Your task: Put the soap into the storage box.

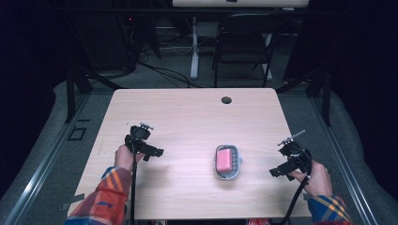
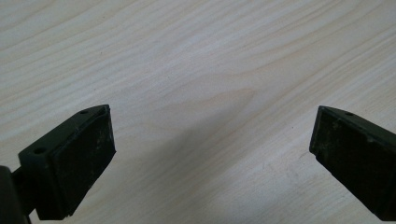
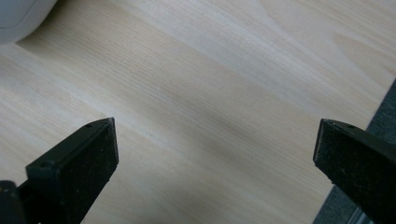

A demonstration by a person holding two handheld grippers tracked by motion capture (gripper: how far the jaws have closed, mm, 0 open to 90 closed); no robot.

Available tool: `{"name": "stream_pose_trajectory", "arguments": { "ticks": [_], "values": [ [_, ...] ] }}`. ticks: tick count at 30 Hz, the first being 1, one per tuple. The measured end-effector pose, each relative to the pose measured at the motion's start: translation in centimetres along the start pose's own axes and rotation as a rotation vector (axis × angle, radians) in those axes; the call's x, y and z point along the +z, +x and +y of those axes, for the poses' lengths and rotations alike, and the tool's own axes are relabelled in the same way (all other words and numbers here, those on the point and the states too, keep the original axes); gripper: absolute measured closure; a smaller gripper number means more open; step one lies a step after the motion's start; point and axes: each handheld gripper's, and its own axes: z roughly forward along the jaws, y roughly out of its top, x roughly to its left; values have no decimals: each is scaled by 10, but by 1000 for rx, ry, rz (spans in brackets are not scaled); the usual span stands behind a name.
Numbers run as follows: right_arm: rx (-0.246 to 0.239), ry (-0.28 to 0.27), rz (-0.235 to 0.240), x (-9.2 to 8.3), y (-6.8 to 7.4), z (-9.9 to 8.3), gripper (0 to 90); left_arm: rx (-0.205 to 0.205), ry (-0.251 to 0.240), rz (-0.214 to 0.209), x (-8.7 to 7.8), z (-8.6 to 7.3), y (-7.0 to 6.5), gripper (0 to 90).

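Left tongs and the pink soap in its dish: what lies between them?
Bare wooden table, seen in the high view, separates the left tongs from the pink soap in its dish.

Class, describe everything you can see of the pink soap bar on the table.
The pink soap bar is a rounded, matte-looking block lying flat inside a grey soap dish, which has raised walls and sits on the wooden table right of centre. Only the dish touches it. It lies between the left tool and right tool, apart from both.
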Motion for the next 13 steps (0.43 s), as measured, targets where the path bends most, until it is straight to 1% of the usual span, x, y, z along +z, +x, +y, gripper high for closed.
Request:
{"name": "stream_pose_trajectory", "arguments": {
  "ticks": [2, 4, 5, 7, 8, 9, 10, 13],
  "values": [
    [2, -2, -2, 5, 0, -4, 0, -2, -2, 1, 0, 0, -1, 0],
    [1, 16, 1, 11, -1, -8, 0, 1, 1, 1, 0, 0, -1, 0],
    [-11, 28, -1, 12, -2, -9, 0, 1, -1, 2, 0, 0, 0, 0],
    [-8, 33, -13, 14, -3, -11, 0, 2, -4, 1, 0, 0, 0, 0],
    [-10, 36, -11, 15, -4, -12, 0, 2, -4, -1, 0, 0, 0, 0],
    [-9, 35, 1, 15, -4, -13, 0, 2, -2, -2, 0, 0, 0, 0],
    [-20, 39, -8, 16, -4, -13, 0, 2, -2, -2, 1, 0, 0, 0],
    [-37, 46, -12, 18, 0, -12, 0, 3, -1, -5, 0, 0, 0, 0]
  ]
}}
